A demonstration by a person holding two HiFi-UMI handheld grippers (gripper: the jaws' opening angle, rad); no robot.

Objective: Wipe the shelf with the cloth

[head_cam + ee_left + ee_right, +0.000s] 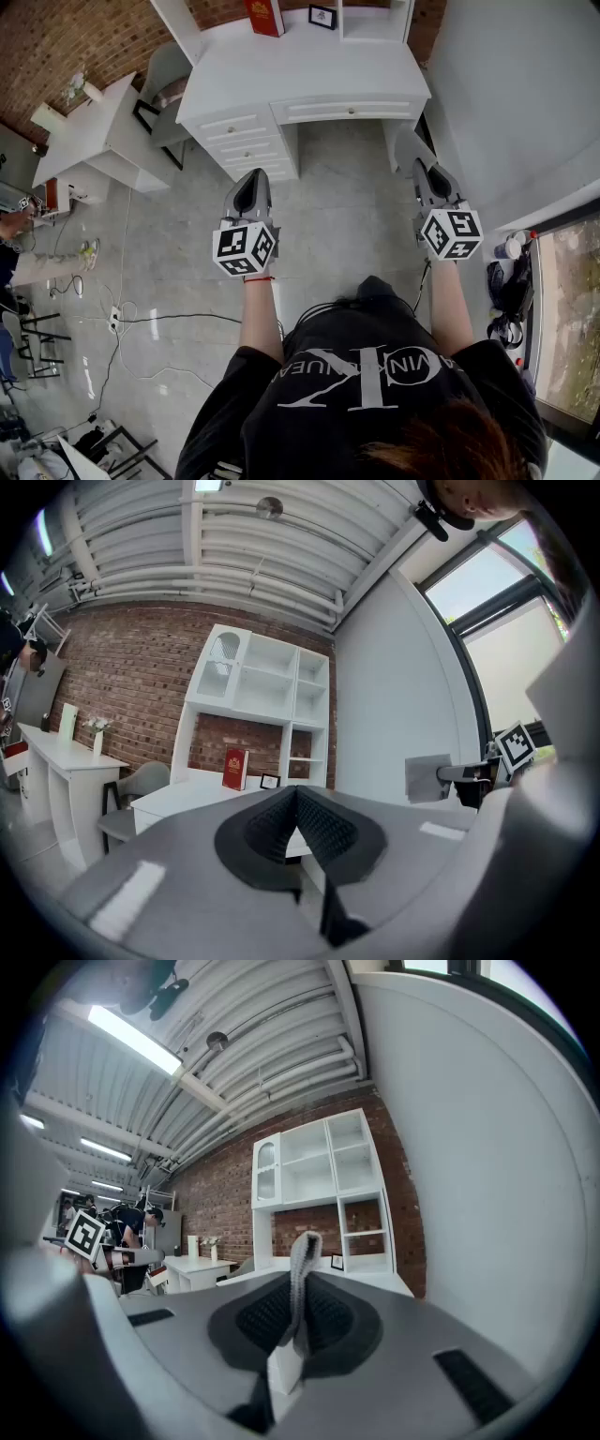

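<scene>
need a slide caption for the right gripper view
Right gripper shut on a grey cloth, facing the white shelf against the brick wall

The desk stands at twelve o'clock, the shelf on its back edge. On the desk stand a book and, right of it, a frame. A chair sits at eleven o'clock, a table at ten. The cloth sits in the right gripper.

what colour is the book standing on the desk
The book is red; clearest in the left gripper view.
</scene>
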